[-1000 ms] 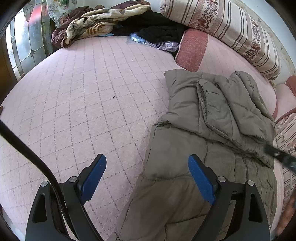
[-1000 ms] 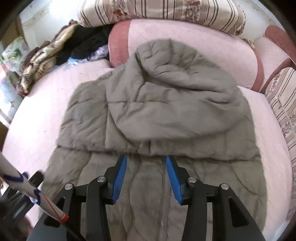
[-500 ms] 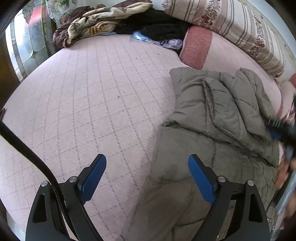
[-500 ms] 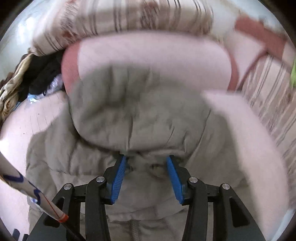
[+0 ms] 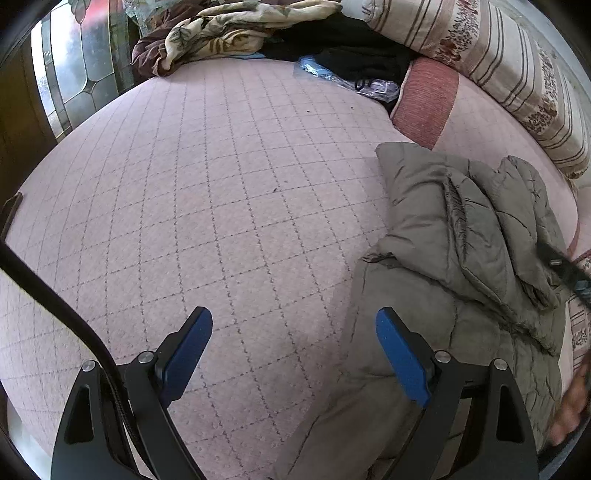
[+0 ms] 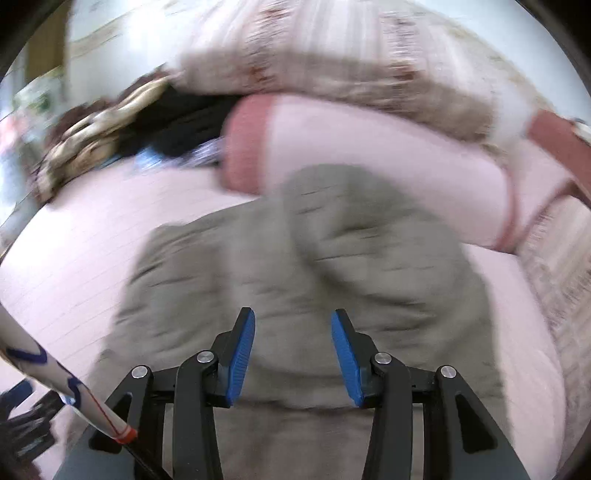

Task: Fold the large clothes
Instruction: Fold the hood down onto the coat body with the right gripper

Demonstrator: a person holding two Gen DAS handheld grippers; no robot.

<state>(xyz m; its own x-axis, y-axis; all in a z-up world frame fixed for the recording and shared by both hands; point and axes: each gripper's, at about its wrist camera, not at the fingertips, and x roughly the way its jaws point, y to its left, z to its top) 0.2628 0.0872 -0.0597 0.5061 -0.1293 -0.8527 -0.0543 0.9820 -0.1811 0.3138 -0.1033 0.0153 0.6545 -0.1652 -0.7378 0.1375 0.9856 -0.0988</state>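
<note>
A grey-green quilted hooded jacket lies flat on the pink quilted bed, hood toward the pillows. My left gripper is wide open and empty, its right finger over the jacket's left edge, its left finger over bare bedspread. In the blurred right wrist view the jacket fills the middle. My right gripper is open and empty just above the jacket's body, below the hood.
A pink bolster and a striped pillow line the far edge. A heap of patterned and black clothes and a plastic bag sit at the back. A stained-glass window is at left.
My right gripper went forward toward the hood, then came back over the jacket's body, still moving. The left view shifted slightly left. Both grippers stay open.
</note>
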